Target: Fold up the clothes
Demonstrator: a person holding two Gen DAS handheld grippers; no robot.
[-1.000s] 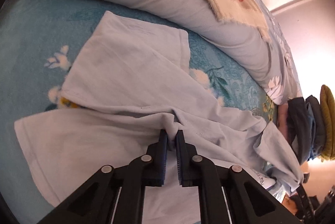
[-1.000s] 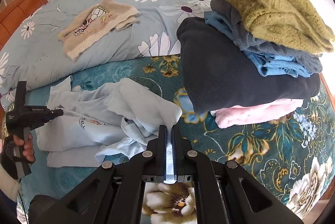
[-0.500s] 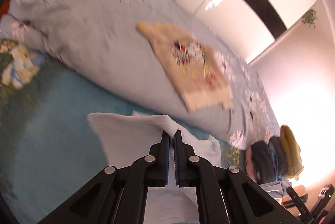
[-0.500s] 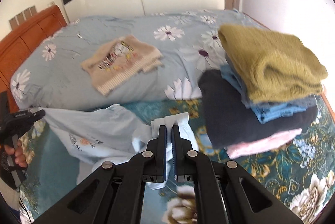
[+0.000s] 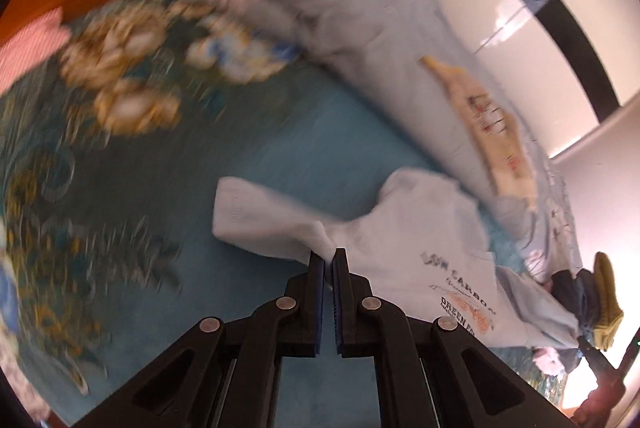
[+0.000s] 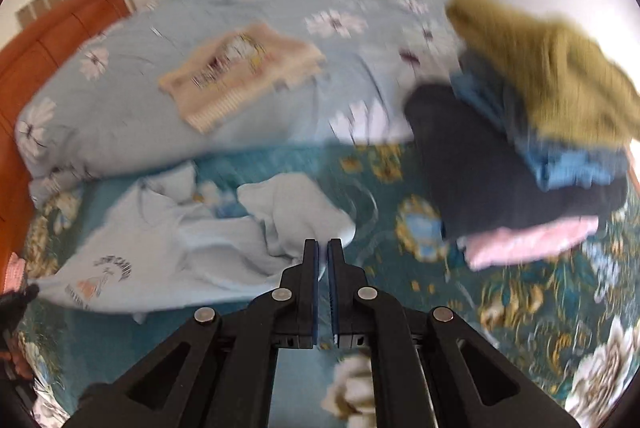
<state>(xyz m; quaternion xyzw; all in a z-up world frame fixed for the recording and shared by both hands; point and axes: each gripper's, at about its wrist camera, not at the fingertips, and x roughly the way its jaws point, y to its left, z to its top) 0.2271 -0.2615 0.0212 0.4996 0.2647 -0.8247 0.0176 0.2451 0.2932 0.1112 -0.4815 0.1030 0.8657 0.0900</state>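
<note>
A light blue T-shirt [image 5: 432,240] with a printed chest logo [image 5: 460,292] lies stretched across the teal floral bedspread [image 5: 280,148], print side up. My left gripper [image 5: 328,255] is shut on the shirt near one shoulder, and a short sleeve [image 5: 248,212] hangs out to its left. In the right wrist view the same T-shirt [image 6: 168,244] lies rumpled. My right gripper [image 6: 323,246] is shut on a bunched fold at the shirt's other side. The left gripper [image 6: 16,302] shows at the far left edge, holding the shirt's corner.
A stack of folded clothes [image 6: 520,164], topped by an olive knit, sits on the bed to the right. A beige folded sweater [image 6: 240,68] rests on the pale blue floral duvet [image 6: 120,116]. An orange wooden headboard [image 6: 60,28] is at the left.
Both grippers lifted the shirt off the bed, then spread it apart and lowered it. The logo now faces up. The left view has swung toward the headboard.
</note>
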